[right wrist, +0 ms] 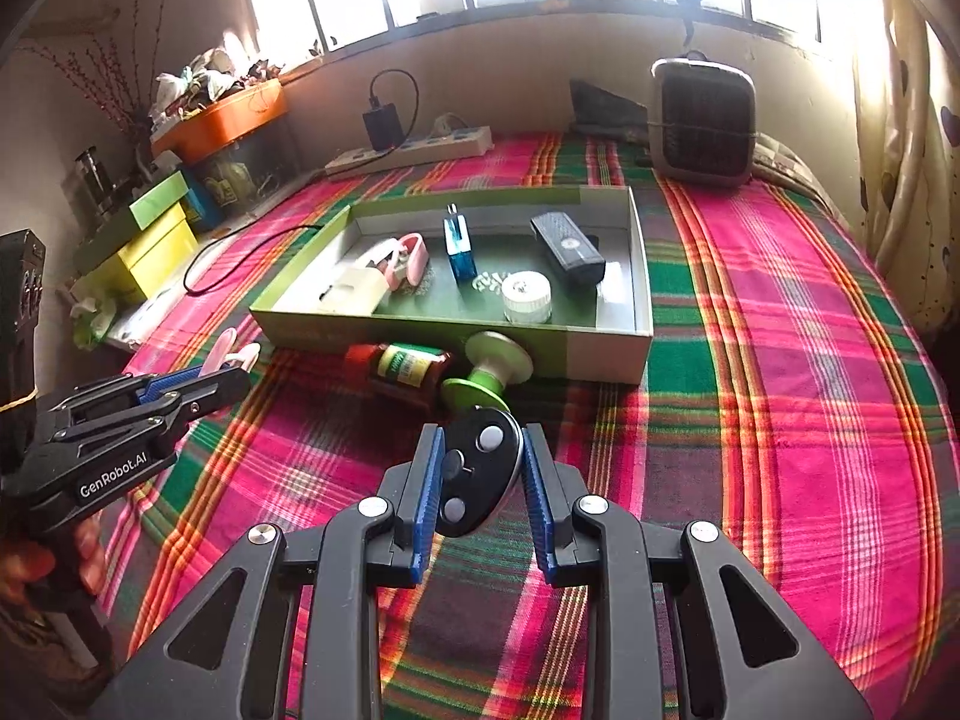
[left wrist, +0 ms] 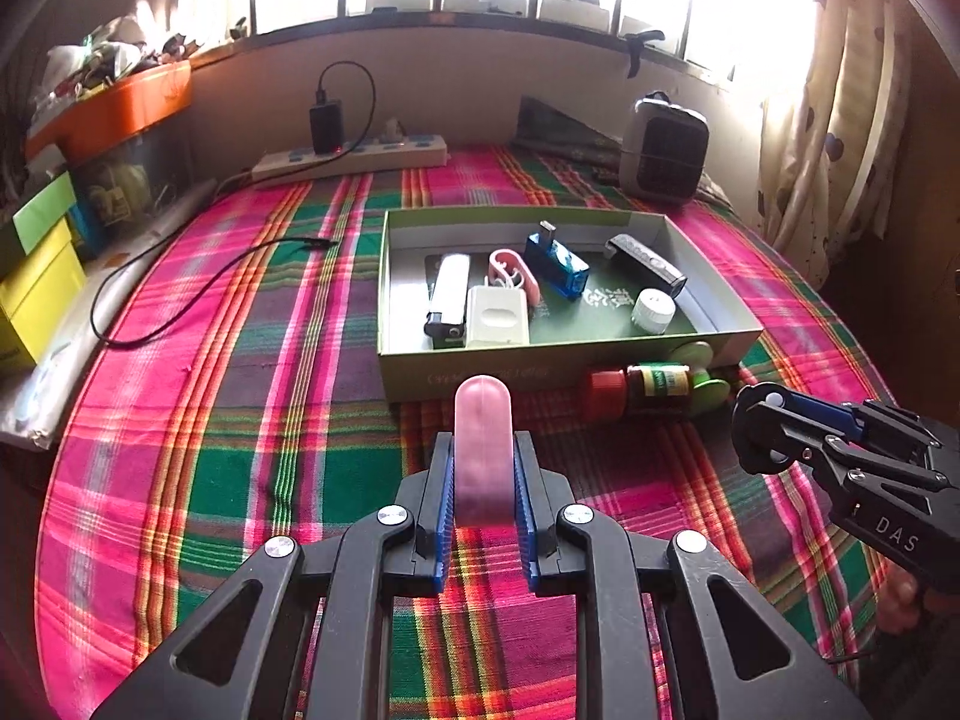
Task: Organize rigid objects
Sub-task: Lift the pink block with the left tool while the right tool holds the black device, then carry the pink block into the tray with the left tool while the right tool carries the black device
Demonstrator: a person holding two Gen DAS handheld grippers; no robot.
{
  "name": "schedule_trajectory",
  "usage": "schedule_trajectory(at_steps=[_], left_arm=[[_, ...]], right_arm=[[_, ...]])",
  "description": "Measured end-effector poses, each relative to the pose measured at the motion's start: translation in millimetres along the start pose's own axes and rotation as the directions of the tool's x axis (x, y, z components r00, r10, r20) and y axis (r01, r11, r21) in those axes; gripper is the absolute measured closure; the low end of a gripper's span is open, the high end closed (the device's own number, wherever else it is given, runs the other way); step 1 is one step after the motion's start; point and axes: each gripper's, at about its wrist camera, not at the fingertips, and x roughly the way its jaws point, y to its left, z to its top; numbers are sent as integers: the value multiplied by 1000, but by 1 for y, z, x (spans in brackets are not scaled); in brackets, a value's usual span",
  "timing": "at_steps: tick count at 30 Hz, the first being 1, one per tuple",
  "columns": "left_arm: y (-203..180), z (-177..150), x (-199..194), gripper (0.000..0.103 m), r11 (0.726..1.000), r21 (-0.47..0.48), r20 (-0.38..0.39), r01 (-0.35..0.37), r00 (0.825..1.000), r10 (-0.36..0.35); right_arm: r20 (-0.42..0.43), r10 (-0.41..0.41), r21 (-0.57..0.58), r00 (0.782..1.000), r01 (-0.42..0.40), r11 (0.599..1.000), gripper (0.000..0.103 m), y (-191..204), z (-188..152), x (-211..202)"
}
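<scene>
My left gripper [left wrist: 483,474] is shut on a pink plastic clip [left wrist: 483,450], held above the plaid cloth just in front of the green box [left wrist: 540,372]. It also shows in the right wrist view [right wrist: 225,369]. My right gripper [right wrist: 483,480] is shut on a black oval key fob [right wrist: 477,477] with round buttons; it shows at the right of the left wrist view [left wrist: 759,432]. The box holds a white lighter [left wrist: 449,294], a white case [left wrist: 498,315], a pink clip [left wrist: 513,270], a blue USB stick [left wrist: 555,267], a black device [left wrist: 648,261] and a white cap [left wrist: 653,310].
A brown bottle with a red cap [right wrist: 399,369] and a green spool [right wrist: 489,375] lie against the box's front wall. A power strip [left wrist: 354,159], a black cable [left wrist: 180,294], a grey heater [left wrist: 663,147] and stacked boxes [left wrist: 36,276] stand around the bed.
</scene>
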Motion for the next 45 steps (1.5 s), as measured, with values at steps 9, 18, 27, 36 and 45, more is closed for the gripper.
schedule_trajectory(at_steps=[9,18,27,36,45], left_arm=[[-1,9,-13,86,1000,10,38,8,999,-9],[-1,25,-11,86,999,23,47,27,999,-29],[2,43,4,86,998,19,37,55,998,-56],[9,62,26,86,997,12,11,78,997,-79],[14,79,52,86,996,7,-24,91,996,-91]], right_arm=[[30,7,-14,1000,-7,1000,76,4,13,-7],[58,12,-37,998,-9,999,76,9,35,-10],[40,22,-55,999,-20,998,76,8,62,8],[0,56,-72,998,-56,996,76,11,81,37],[-71,91,-69,993,-96,993,76,11,84,72]])
